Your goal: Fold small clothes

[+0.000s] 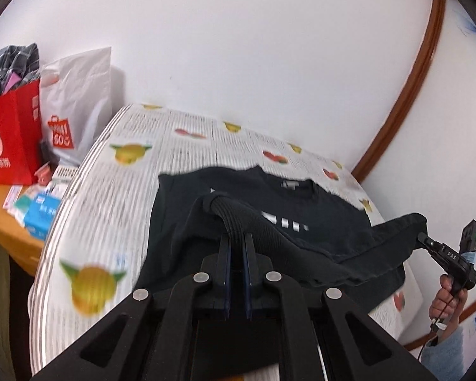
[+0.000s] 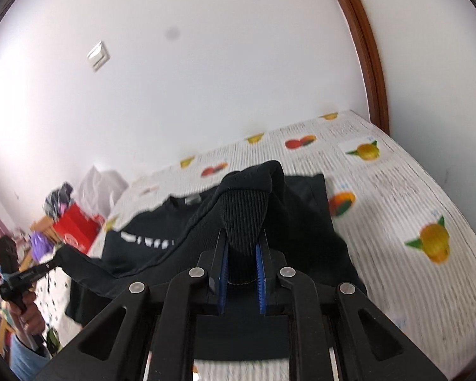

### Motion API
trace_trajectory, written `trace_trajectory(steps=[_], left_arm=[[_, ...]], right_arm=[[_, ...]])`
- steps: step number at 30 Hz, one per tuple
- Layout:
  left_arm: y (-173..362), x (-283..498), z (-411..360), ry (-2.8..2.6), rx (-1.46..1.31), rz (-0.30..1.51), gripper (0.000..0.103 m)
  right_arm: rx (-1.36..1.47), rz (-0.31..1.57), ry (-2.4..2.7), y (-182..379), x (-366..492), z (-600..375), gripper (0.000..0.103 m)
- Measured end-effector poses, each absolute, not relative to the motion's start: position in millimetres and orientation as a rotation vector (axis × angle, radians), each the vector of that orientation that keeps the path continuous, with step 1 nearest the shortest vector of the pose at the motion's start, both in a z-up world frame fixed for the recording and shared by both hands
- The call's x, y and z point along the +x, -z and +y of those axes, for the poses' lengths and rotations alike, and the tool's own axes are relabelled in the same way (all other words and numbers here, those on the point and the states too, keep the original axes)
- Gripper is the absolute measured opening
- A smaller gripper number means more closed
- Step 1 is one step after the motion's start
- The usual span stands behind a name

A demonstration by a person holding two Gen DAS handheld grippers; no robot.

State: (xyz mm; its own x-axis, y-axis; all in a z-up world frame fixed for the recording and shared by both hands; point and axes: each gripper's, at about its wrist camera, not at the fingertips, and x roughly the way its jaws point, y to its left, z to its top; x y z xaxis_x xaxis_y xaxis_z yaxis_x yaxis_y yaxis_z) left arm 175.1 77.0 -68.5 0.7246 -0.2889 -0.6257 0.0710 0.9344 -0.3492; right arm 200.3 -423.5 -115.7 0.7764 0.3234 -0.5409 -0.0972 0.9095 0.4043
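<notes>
Your left gripper (image 1: pixel 236 238) and right gripper (image 2: pixel 242 247) are matt black plastic with bright metal pins, and both pinch the ribbed knit hem of a soft, matt black cloth sweatshirt (image 1: pixel 187 209). Under it the desk (image 1: pixel 111 197) wears a smooth, slightly glossy printed cover; the door frame (image 2: pixel 369 63) is polished brown wood.

A black sweatshirt (image 1: pixel 206 209) with white chest lettering lies face-up on the fruit-print tablecloth (image 1: pixel 117 197), both ribbed cuffs lifted.
</notes>
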Motion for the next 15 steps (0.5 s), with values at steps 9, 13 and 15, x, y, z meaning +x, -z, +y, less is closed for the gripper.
trace_trajectory(steps=[9, 13, 15], left_arm=[[83.7, 254.3, 78.3, 0.187, -0.336, 0.778, 0.006], [103.9, 286.5, 83.5, 0.151, -0.355, 0.822, 0.006], [113.1, 296.7, 87.2, 0.142, -0.37, 0.84, 0.006]], right_arm=[[0.493, 0.647, -0.217, 125.0, 272.4, -433.1, 0.014], [0.54, 0.704, -0.193, 146.9, 308.5, -434.3, 0.015], [0.544, 0.731, -0.179, 157.8, 327.2, -431.5, 0.015]])
